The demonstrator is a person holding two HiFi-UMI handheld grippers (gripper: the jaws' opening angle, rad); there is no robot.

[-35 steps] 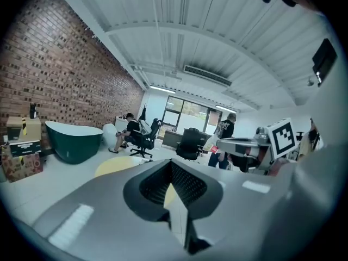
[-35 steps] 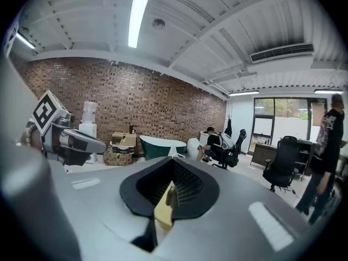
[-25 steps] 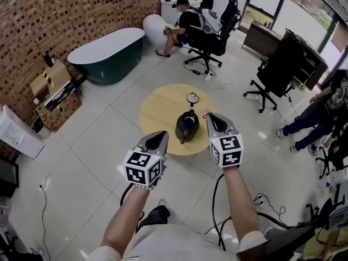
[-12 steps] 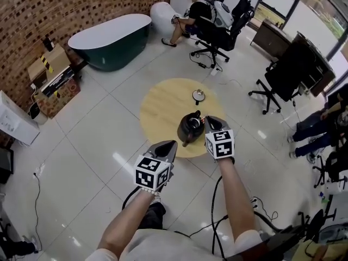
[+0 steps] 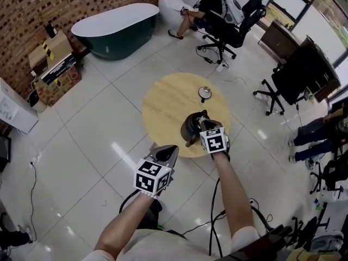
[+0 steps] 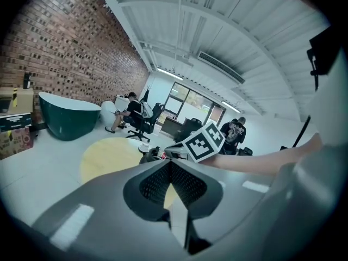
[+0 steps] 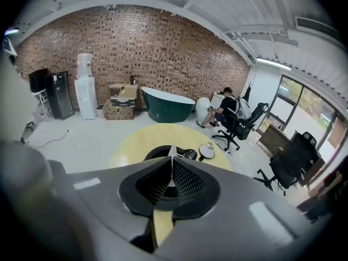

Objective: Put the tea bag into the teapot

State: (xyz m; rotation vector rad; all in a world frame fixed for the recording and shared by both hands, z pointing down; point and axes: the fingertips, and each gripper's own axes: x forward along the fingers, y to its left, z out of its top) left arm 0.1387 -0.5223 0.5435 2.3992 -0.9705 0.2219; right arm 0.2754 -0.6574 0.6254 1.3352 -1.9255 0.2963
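Note:
A black teapot point(image 5: 191, 128) stands open on the round yellow table point(image 5: 163, 105), and its lid point(image 5: 205, 92) lies apart, further back. My right gripper point(image 5: 203, 125) hangs over the pot's right side, shut on the tea bag: a thin white string point(image 7: 176, 156) shows at its tips above the pot's mouth point(image 7: 161, 152). In the left gripper view a small red bit of the tea bag point(image 6: 162, 155) hangs at those tips, beside the teapot point(image 6: 147, 156). My left gripper point(image 5: 168, 149) is shut and empty, at the table's near edge, left of the pot.
A dark green bathtub point(image 5: 117, 29) and cardboard boxes point(image 5: 54, 69) stand along the brick wall. A person sits on an office chair point(image 5: 223, 15) at the back, with more black chairs point(image 5: 296, 80) at the right. Cables point(image 5: 217, 200) trail on the tiled floor.
Both grippers have come down. The right one moved forward and down from beside the teapot to just over it. The left one sank a little at the table's edge.

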